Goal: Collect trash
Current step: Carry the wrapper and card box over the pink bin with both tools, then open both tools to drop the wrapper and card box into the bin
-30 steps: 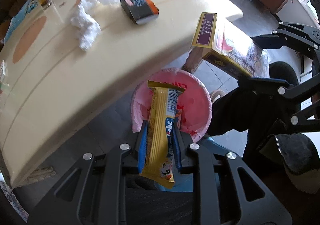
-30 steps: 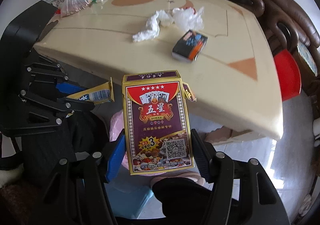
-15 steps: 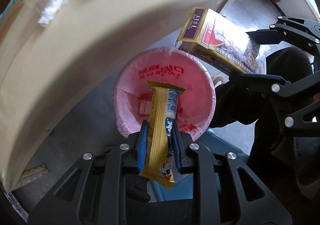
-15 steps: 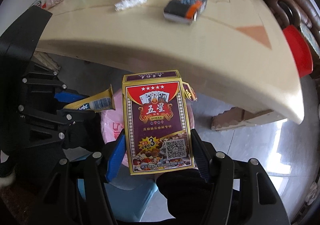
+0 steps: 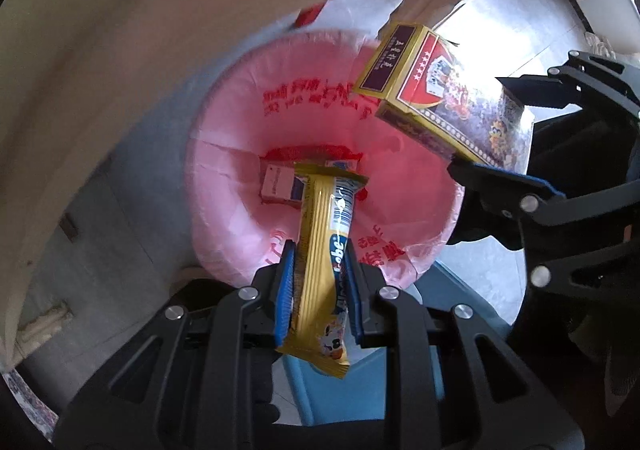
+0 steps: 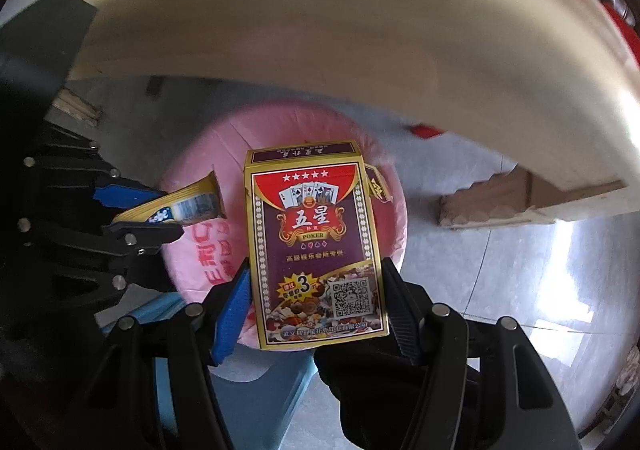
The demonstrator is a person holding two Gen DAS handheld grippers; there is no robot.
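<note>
Fingers (image 5: 285, 290) of the left gripper (image 5: 320, 286) clench a yellow snack wrapper (image 5: 324, 250); right gripper (image 6: 316, 294) grasps a playing-card box (image 6: 316, 238).
Both items hang over the pink-lined bin (image 5: 240, 122), below the tabletop (image 6: 320, 10) edge. Only the left view shows a small carton (image 5: 278, 188) on the bin's bottom; only the right view shows the box's printed face.

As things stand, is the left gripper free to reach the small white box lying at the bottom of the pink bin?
Probably not: the left gripper is shut on the yellow snack wrapper, which hangs over the small white box in the pink bin.
</note>
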